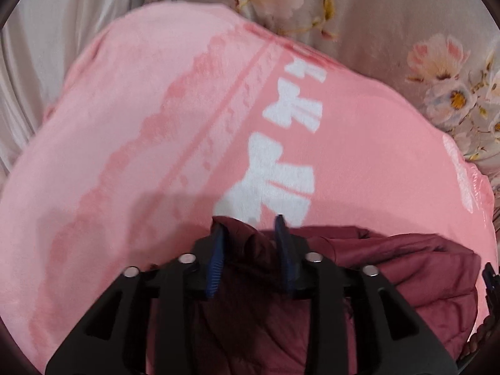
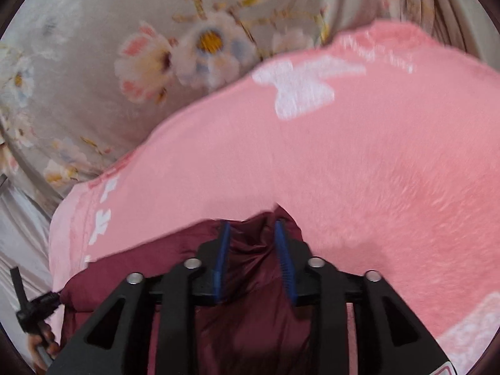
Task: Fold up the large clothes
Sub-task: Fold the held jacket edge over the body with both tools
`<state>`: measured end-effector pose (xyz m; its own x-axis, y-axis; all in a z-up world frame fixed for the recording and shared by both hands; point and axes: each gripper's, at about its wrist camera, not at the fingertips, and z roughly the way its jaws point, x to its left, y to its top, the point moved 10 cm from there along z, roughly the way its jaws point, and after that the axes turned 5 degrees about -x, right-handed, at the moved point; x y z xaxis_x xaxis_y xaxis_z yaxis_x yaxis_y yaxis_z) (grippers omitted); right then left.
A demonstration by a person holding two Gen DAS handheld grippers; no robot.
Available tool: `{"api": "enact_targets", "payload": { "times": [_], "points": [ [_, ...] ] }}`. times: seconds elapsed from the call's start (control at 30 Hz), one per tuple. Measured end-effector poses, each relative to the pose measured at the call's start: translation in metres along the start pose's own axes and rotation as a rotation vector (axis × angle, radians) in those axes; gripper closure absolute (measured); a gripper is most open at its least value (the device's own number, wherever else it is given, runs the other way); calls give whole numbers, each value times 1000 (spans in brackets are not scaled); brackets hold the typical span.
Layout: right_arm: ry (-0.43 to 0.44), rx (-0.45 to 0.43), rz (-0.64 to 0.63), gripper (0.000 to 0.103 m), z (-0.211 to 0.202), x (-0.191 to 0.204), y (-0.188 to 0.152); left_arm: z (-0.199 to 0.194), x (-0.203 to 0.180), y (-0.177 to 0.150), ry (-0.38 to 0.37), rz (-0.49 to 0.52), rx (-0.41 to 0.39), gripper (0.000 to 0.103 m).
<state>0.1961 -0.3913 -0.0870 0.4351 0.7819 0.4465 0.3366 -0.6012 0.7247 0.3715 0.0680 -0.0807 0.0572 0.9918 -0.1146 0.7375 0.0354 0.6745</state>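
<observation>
A dark maroon puffy garment (image 1: 406, 268) hangs low in both wrist views above a pink fleece blanket (image 1: 156, 125) with white bow prints. My left gripper (image 1: 250, 228) is shut on a bunched edge of the maroon garment, its blue pads pressing the cloth. My right gripper (image 2: 253, 228) is shut on another edge of the same garment (image 2: 131, 265), with cloth bunched between its blue pads. The garment stretches between the two grippers. The pink blanket (image 2: 359, 172) fills the right wrist view below.
A grey bedsheet with a flower print (image 1: 422, 31) lies beyond the blanket, also in the right wrist view (image 2: 109, 62). Pale pleated cloth (image 1: 47, 47) is at the left. The left gripper's tool and a hand (image 2: 34, 318) show at the right wrist view's lower left.
</observation>
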Motion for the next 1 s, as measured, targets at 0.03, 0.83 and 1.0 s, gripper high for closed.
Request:
{"api": "enact_targets", "payload": {
  "times": [0.03, 0.83, 1.0],
  "points": [
    [16, -21, -26, 62, -11, 11, 4, -17, 4, 15, 80, 46, -63, 50],
    [95, 244, -462, 103, 49, 174, -71, 19, -146, -43, -82, 234, 126, 42],
    [79, 308, -427, 103, 81, 160, -93, 42, -148, -48, -49, 259, 101, 40]
  ]
}}
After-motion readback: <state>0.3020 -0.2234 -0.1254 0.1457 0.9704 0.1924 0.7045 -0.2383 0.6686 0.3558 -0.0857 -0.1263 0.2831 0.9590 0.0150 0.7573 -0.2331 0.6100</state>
